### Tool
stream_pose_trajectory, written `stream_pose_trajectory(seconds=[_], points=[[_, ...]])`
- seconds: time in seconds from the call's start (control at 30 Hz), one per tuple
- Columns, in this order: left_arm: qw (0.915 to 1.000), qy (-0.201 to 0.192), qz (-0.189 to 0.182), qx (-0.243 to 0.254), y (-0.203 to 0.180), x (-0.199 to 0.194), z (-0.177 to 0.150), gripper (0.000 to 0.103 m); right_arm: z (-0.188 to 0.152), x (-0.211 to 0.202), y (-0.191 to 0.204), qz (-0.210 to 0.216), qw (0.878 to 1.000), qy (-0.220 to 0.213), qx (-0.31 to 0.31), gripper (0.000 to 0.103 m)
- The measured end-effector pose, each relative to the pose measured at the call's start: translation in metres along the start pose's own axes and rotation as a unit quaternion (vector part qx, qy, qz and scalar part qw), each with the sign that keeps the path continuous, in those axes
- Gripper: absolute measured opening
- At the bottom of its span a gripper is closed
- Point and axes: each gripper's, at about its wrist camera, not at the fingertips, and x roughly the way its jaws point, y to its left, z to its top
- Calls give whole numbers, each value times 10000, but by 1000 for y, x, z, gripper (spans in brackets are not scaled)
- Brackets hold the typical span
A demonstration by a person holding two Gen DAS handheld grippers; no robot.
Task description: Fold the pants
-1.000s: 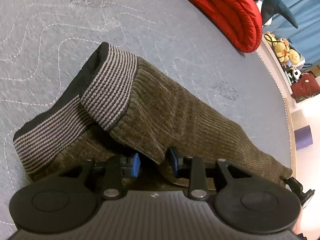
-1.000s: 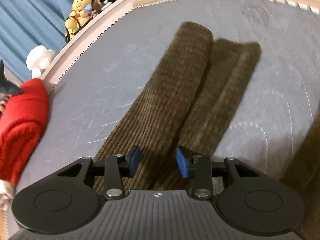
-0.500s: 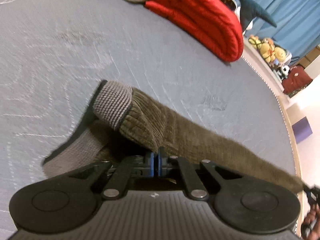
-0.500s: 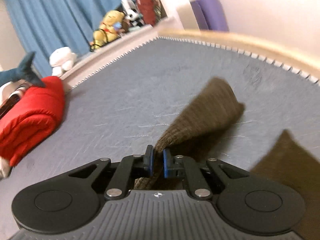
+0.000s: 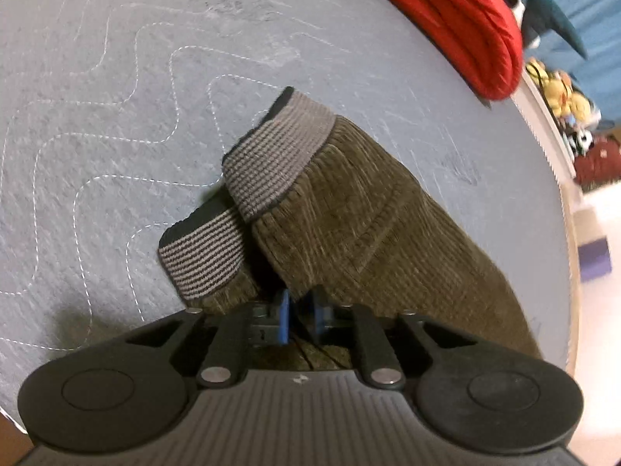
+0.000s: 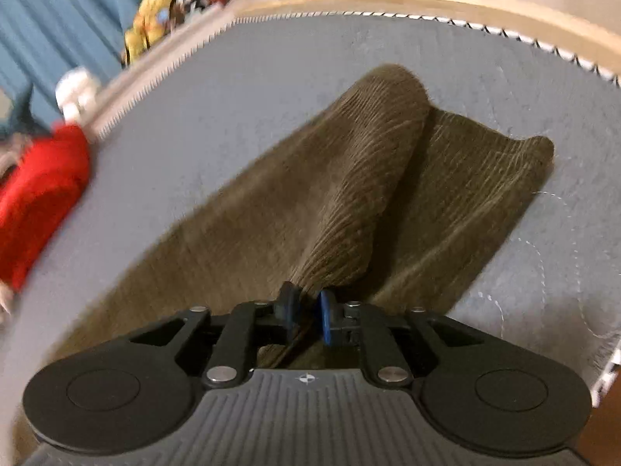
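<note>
The pants are olive-brown corduroy [image 5: 372, 225] with a grey-and-black striped waistband [image 5: 271, 167], lying on a grey quilted mattress. My left gripper [image 5: 299, 316] is shut on the fabric's near edge just below the waistband, which folds over itself. In the right wrist view the two legs [image 6: 341, 194] stretch away side by side, one raised in a ridge. My right gripper [image 6: 306, 314] is shut on that leg's fabric near the front.
A red padded jacket [image 5: 458, 19] lies at the mattress's far edge, also seen in the right wrist view [image 6: 35, 194]. Stuffed toys [image 5: 562, 97] sit on a ledge before blue curtains. The wooden bed frame [image 6: 465, 4] rims the mattress beyond the leg ends.
Both grippers closed on the pants a second ago, lifted the fabric, and now hold it lower and more spread over the mattress. Both views are motion-blurred.
</note>
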Motion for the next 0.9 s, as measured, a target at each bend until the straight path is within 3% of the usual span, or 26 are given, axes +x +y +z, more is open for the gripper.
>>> stream_pose_trajectory(seconds=[0.07,0.1,0.17,0.27,0.43,0.57,0.67,0.77,0.83,0.87,0.9], points=[[9999,-115,76,-60,0,-1,4,34,10,4,-15,264,9987,23,443,17],[9998,-148,86,-81,-1,0,5,39,14,6,-21,271,9977,-11,625,28],[9997,-174,84,-140,1,0,9,40,21,2,-35,-50,9946,-325,987,44],[9997,-153,87,-190,2,2,11,41,37,0,-54,76,9884,-525,1425,46],[9996,-112,199,-154,-3,9,17,41,49,19,-88,-211,9778,-231,2071,51],[9996,-130,227,-80,-7,12,17,41,60,33,-94,201,9780,-68,2076,52],[9996,-138,252,-67,-10,14,16,41,69,38,-92,212,9794,-199,1997,52],[9995,-149,263,-43,-10,15,17,41,73,46,-95,123,9767,-179,2133,50],[9995,-155,262,-60,-10,15,18,41,77,50,-86,127,9775,-173,2100,31],[9995,-154,262,-70,-9,16,18,41,77,48,-82,56,9785,-250,2048,13],[9995,-157,267,-83,-9,16,19,41,78,45,-77,-58,9797,-363,1971,9]])
